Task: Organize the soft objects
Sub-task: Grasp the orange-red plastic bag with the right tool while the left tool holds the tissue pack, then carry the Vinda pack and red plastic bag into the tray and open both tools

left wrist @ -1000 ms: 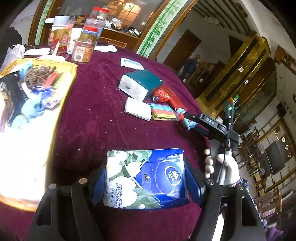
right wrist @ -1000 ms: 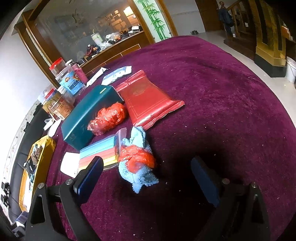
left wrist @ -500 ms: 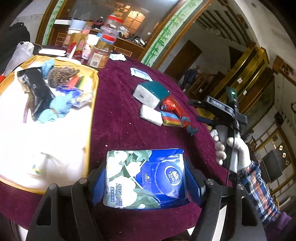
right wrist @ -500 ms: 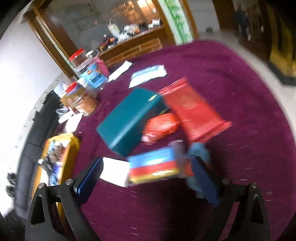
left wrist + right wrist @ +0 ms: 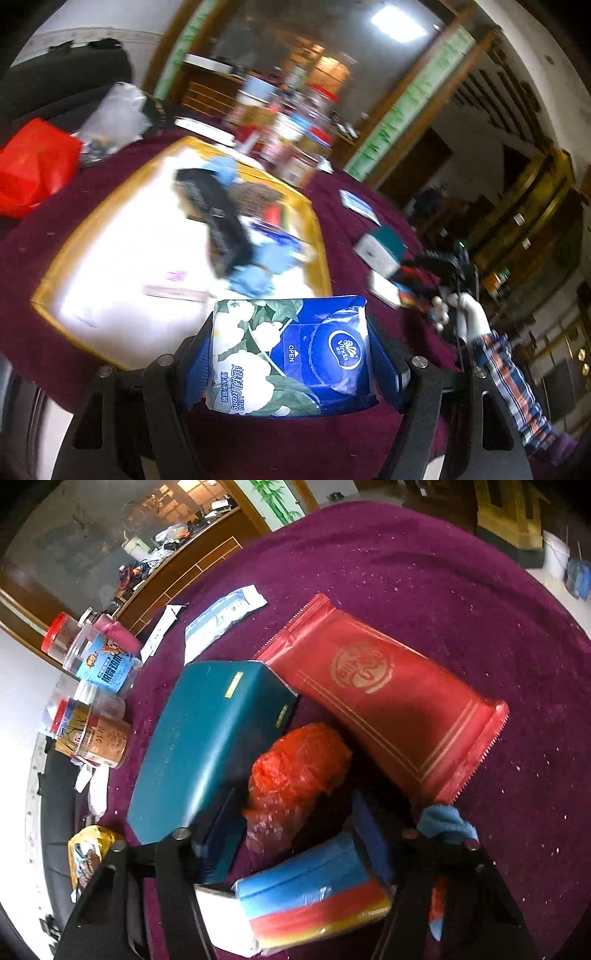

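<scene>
Tissue pack beside cluttered tray

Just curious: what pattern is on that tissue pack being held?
White flowers, green leaves on blue tissue pack; clearest in the left wrist view.

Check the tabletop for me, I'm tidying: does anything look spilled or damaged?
Nothing looks broken. The purple cloth is sprinkled with pale crumbs or lint, and the soft items lie jumbled: an orange plastic bundle wedged between the teal box and red packet.
</scene>
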